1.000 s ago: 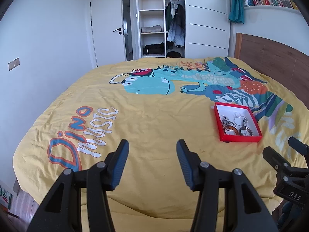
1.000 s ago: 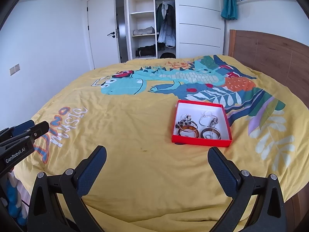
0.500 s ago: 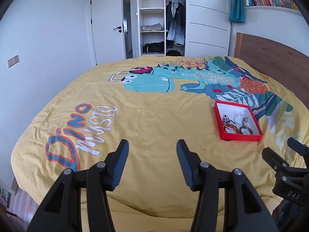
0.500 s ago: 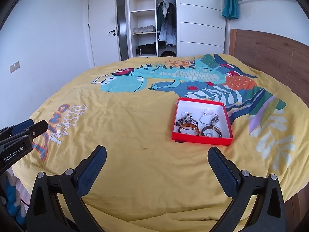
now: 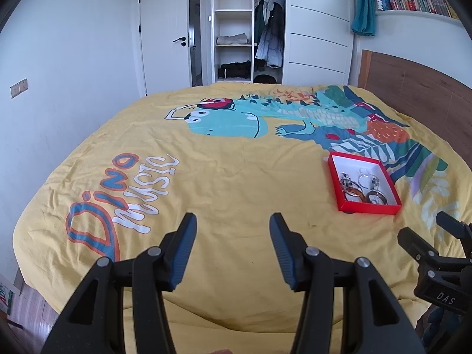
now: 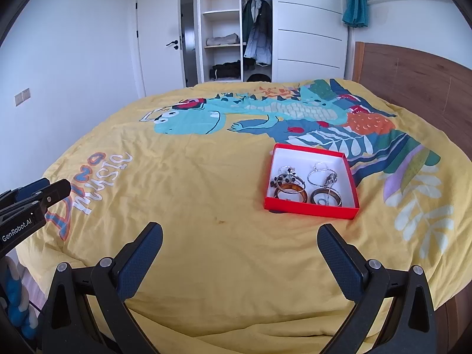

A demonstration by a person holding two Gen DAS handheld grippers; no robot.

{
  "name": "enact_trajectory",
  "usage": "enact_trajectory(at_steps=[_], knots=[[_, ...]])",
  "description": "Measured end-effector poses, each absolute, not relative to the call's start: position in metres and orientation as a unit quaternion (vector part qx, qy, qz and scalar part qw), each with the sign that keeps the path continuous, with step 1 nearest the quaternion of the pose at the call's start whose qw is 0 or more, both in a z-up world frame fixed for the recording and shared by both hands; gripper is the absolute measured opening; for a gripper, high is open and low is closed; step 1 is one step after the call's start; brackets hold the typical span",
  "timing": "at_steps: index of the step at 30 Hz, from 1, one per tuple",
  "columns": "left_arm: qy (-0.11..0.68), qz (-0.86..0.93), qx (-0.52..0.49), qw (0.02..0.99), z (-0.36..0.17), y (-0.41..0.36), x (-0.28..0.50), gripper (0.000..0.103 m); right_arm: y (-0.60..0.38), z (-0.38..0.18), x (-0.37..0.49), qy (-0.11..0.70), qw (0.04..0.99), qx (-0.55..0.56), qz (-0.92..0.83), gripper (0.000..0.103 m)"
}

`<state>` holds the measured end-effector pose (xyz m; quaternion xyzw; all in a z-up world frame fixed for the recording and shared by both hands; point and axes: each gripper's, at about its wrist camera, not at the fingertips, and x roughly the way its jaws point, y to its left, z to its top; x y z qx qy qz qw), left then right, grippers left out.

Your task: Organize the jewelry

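Jaws on left gripper [image 5: 233, 247] part open, right gripper [image 6: 240, 253] wide open, both empty. Shallow red cardboard tray [image 6: 309, 209] on the yellow quilted bed [image 6: 206, 183] looks light and flimsy: pinch its rim. Amber bangles [image 6: 292, 192] likely rigid, slick; thin silver pieces [image 6: 320, 174] snag-prone.

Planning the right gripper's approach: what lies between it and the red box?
Only bare yellow bedspread, per the right wrist view, between right gripper and red box.

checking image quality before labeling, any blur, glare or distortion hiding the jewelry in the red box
Left wrist view: strong fisheye bending, red box small, pieces hard to separate. Right wrist view: even daylight, no glare; bangles sharp, box unblocked by the hand-held gripper.
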<state>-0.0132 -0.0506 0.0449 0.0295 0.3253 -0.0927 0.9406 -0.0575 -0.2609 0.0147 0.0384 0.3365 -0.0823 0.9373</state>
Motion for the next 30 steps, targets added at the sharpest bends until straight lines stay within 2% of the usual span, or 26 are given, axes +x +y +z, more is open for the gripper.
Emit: enact_trajectory(at_steps=[6, 10, 30], knots=[[0.331, -0.092, 0.028, 0.939, 0.039, -0.047, -0.011, 0.050, -0.260, 0.014, -0.056, 0.338, 0.937, 0.037, -0.084, 0.103], [0.330, -0.091, 0.027, 0.939, 0.037, -0.046, -0.011, 0.055, -0.261, 0.013, -0.056, 0.339, 0.936, 0.036, -0.084, 0.103], [0.332, -0.087, 0.024, 0.939, 0.032, -0.044, -0.015, 0.055, -0.262, 0.006, -0.059, 0.344, 0.934, 0.039, -0.087, 0.103]])
